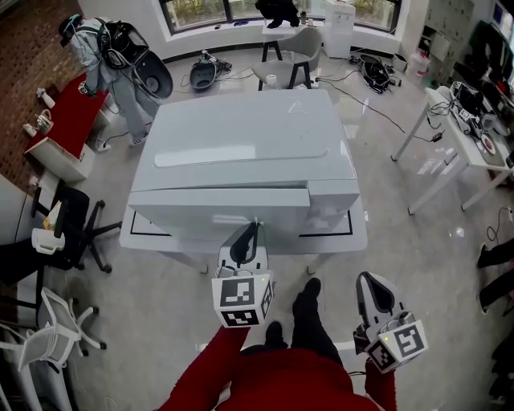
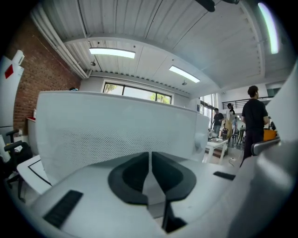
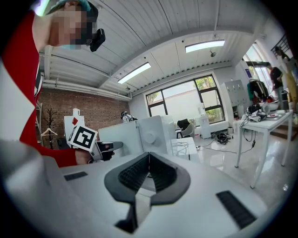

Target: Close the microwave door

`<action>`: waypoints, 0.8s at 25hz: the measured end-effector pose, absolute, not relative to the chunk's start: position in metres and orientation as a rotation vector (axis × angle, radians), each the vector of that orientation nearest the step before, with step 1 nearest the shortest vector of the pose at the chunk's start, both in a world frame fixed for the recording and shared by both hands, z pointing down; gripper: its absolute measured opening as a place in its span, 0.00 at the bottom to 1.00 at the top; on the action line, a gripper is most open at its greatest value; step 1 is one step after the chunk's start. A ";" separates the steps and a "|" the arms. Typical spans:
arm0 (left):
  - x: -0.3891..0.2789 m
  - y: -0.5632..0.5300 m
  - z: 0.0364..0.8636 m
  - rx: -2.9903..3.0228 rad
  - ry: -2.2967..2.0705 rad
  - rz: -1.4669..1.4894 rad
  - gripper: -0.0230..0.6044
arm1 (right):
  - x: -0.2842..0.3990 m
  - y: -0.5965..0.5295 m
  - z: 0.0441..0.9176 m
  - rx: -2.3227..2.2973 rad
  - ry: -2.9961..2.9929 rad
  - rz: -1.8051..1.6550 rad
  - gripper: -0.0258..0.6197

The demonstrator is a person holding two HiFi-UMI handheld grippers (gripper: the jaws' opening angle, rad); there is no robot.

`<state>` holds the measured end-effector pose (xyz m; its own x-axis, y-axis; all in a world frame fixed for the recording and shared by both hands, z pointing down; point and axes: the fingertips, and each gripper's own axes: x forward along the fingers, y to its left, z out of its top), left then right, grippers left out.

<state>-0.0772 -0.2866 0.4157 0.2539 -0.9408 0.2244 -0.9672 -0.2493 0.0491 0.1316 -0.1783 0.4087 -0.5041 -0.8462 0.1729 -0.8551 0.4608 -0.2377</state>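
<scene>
Bright, even light from windows (image 1: pixel 197 10) and ceiling strip lights (image 2: pixel 111 53); soft glare on the glossy floor (image 1: pixel 438 229); gripper views bulge, corners black; nearest foreground slightly blurred.

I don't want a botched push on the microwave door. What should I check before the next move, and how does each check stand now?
1. The left gripper shut and empty: ok.
2. Its tips facing the door, close to it: ok; contact: cannot tell.
3. Door flush with the control panel: not ok, it seems to stand proud.
4. The right gripper shut, held back from the door: ok.
5. The microwave sits fully on the table: ok.
</scene>
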 end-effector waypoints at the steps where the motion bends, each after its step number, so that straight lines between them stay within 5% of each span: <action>1: -0.077 -0.287 0.416 2.339 -1.814 0.224 0.09 | 0.133 -0.179 0.409 1.552 -2.652 0.456 0.06; 20: -0.076 -0.299 0.414 2.303 -1.785 0.170 0.07 | 0.133 -0.182 0.409 1.549 -2.647 0.462 0.06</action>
<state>-0.0758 -0.2994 0.4139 0.2547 -0.9402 0.2262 -0.9660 -0.2366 0.1043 0.1330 -0.1816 0.4088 -0.5006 -0.8461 0.1831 -0.8581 0.4570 -0.2340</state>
